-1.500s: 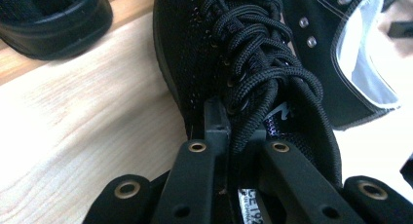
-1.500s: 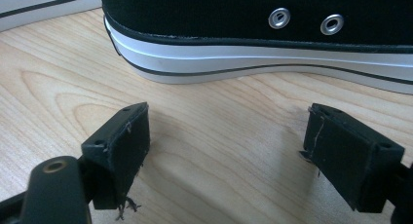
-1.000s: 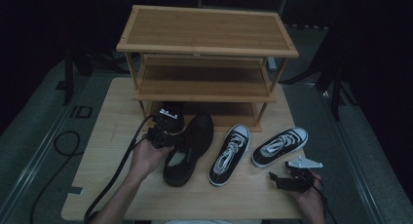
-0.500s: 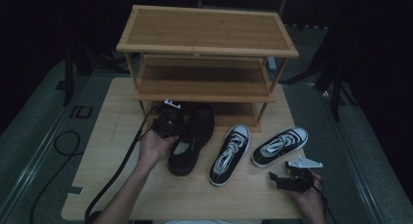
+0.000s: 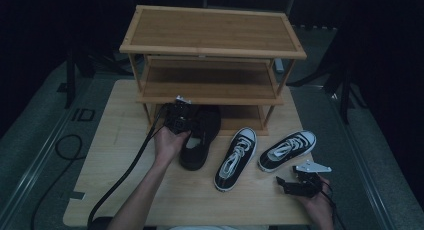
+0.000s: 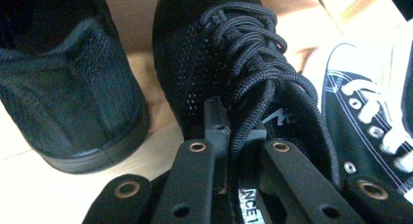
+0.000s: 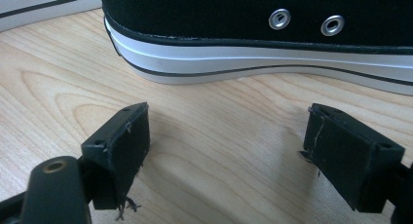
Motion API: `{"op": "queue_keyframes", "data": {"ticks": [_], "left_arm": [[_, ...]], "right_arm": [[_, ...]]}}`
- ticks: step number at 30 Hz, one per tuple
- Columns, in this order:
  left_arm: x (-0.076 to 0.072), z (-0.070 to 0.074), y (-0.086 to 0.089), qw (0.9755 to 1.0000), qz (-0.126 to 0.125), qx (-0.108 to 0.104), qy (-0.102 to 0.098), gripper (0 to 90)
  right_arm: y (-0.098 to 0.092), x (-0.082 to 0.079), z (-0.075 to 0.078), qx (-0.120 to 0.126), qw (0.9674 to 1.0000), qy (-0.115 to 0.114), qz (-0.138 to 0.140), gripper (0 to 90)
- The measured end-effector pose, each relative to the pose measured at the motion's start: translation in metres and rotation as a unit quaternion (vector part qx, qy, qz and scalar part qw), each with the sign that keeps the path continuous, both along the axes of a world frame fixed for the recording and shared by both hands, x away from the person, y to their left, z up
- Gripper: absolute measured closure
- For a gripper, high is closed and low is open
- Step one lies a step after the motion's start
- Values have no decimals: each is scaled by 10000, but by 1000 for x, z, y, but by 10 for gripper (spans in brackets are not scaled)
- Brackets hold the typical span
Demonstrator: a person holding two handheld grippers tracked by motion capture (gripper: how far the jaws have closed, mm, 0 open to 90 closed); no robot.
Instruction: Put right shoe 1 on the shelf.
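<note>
Nearest the person, at the front right corner of the wooden worktop, the right gripper lies low in the right hand, a grey three-cornered plate on top of it; in the right gripper view its jaws stand wide apart with only bare wood between them, and the white sole of a black canvas sneaker runs across just beyond the tips. In the high view that shoe is one of two black-and-white sneakers lying side by side on the worktop, one near the middle and the other to its right, both apart from the right gripper. Farther in and to the left, the left hand holds the left gripper, whose cable trails back over the worktop's front edge. Its jaws are nearly closed and clamp the collar and tongue of a black mesh shoe; in the left gripper view the black laces rise just past the tips. That shoe rests on the worktop with its toe at the foot of the wooden shoe rack. A second black shoe stands just beside it in the left gripper view. The rack stands at the back, with three shelves.
</note>
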State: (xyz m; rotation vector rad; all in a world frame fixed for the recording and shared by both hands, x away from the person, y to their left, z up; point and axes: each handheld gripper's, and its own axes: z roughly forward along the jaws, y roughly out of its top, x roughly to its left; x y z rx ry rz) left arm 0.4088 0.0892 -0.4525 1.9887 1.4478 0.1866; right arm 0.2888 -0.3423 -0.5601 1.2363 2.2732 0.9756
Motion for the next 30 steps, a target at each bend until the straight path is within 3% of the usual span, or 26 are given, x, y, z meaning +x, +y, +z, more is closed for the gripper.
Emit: {"op": "queue_keyframes", "data": {"ticks": [9, 17, 23, 30], "left_arm": [[8, -3, -4, 9988, 438, -92, -178, 874], [5, -3, -8, 9940, 953, 243, -472, 872], [8, -10, -10, 9922, 1126, 267, -463, 867], [10, -17, -12, 9917, 1093, 439, -525, 855]], "right_arm": [[0, 0, 0, -1, 10000, -1, 0, 170], [0, 0, 0, -1, 10000, -1, 4, 170], [0, 0, 0, -1, 10000, -1, 4, 169], [0, 0, 0, -1, 10000, -1, 6, 169]]}}
